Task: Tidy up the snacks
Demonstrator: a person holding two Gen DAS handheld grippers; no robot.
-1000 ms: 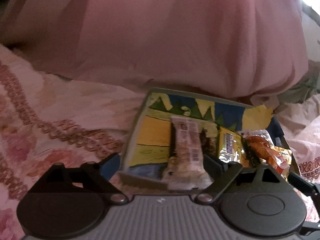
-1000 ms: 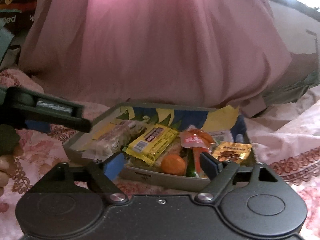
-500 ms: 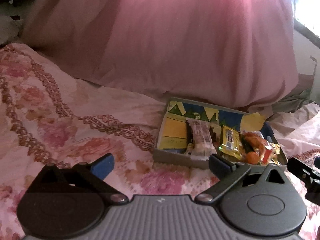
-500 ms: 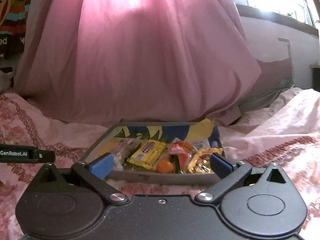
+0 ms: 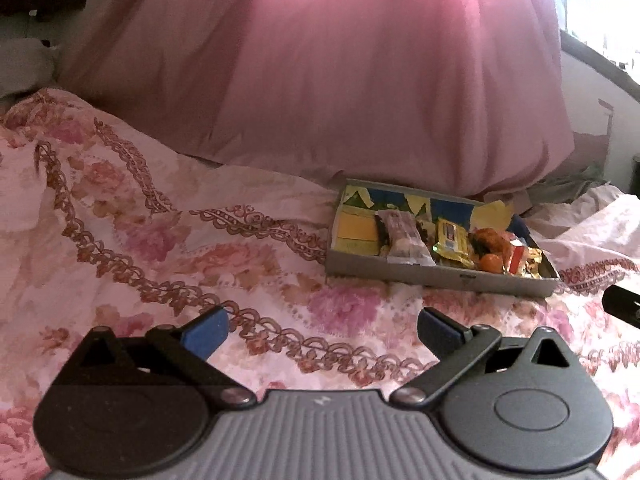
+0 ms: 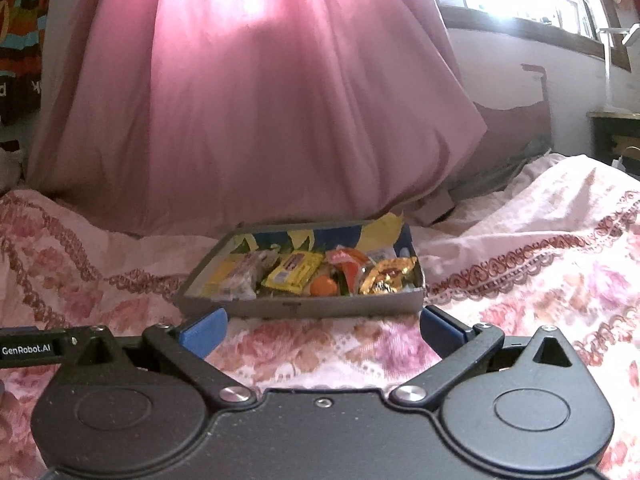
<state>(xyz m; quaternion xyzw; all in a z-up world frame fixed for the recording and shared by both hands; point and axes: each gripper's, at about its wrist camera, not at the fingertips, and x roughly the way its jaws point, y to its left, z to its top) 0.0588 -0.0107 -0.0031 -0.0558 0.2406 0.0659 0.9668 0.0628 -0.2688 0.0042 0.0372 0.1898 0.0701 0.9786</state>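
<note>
the bedspread is pale pink with rose flowers and brown scroll bands. the curtain is plain pink. the box is grey outside, blue and yellow inside. in it lie a yellow packet, a gold wrapper, an orange ball and a pale bar.

We see our left gripper held with its blue-padded fingers spread wide and nothing between them, above a pink floral bedspread. Ahead and to the right lies a shallow grey tray on the bedspread, with a pale wrapped bar, a yellow packet and a small orange inside. A pink curtain hangs behind the tray, its hem bunched at the far rim.
</note>
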